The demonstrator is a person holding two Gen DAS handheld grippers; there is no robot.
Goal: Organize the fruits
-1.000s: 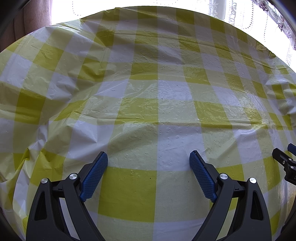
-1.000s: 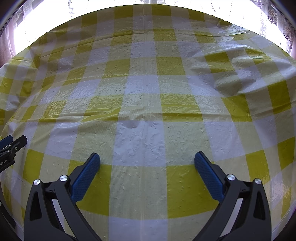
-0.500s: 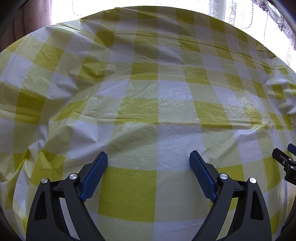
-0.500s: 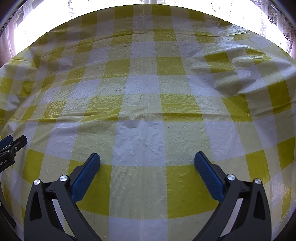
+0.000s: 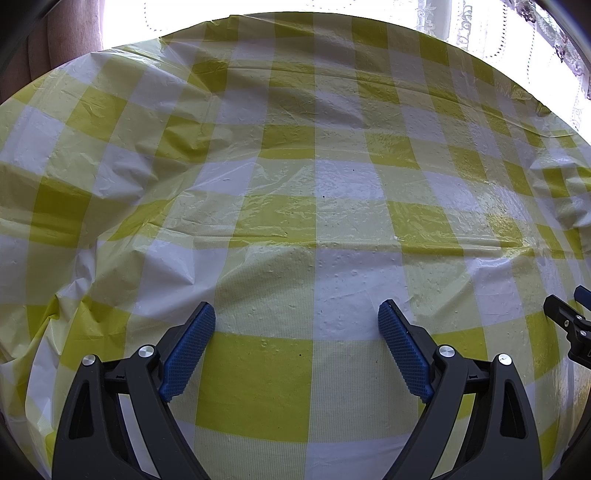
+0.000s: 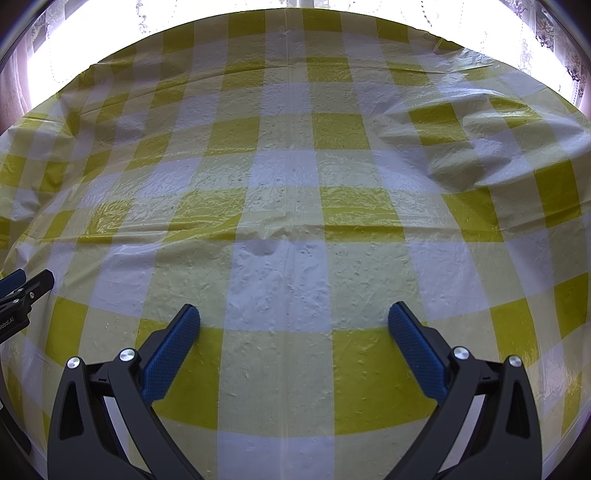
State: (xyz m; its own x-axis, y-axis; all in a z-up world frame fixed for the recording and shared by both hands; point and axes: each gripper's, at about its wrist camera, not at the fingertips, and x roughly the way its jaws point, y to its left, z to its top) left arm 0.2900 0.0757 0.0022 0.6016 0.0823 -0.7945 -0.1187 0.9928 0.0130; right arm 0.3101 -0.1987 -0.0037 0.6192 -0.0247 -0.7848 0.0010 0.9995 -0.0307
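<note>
- Left tongs [image 5: 296, 314] are hanging over the table with their blue pads [image 5: 188, 349] standing wide apart and nothing between them; only the checked tablecloth [image 5: 295, 184] is showing in the gap.
- Right tongs [image 6: 294, 316] are sitting the same way, spread wide and gripping nothing, angled down at the cloth.
- Each pair is peeking into the other's view at the near edge, so the two are being held side by side, near each other but not touching.
- Both seem to be waiting in a ready pose: open and tilted toward the surface, probably so that either can be dropping onto a fruit once one is found.
- No fruit is appearing in either view, nor any bowl or basket; where the fruits are lying relative to the tongs cannot be told from here.
- Yellow and white cloth is lying rumpled, with a raised fold [image 6: 472, 158] toward the far right, in front of a bright window [image 6: 295, 3].
</note>
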